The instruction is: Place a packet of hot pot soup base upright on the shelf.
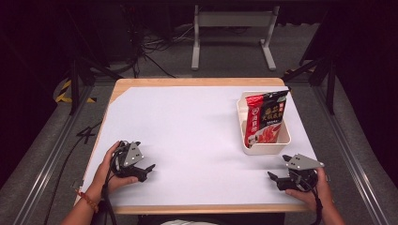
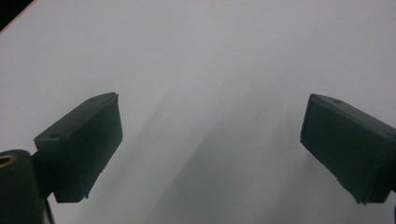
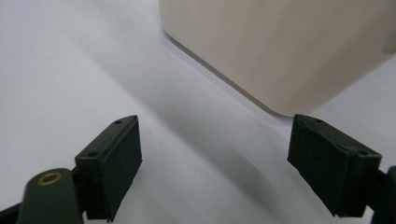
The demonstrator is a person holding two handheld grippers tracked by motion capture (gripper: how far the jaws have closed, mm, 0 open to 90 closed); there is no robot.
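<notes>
We see white surface (image 1: pixel 187 131) with wooden edge showing along far side. Cream bin (image 1: pixel 281 140) at right side; red and black snack packet (image 1: pixel 263 117) standing upright inside. Beyond surface, grey floor (image 1: pixel 225 70), white frame legs (image 1: pixel 232 33), dark cables (image 1: pixel 150 47).

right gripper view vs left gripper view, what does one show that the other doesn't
The right gripper view alone shows the cream bin's side wall close ahead, its rounded corner near the far jaw of the right hand-held gripper. The left gripper view alone shows a sliver of the table's wooden edge at the top corner. Both share the white table cover and two black jaws standing wide apart, nothing between them; the left hand-held gripper is open too.
</notes>
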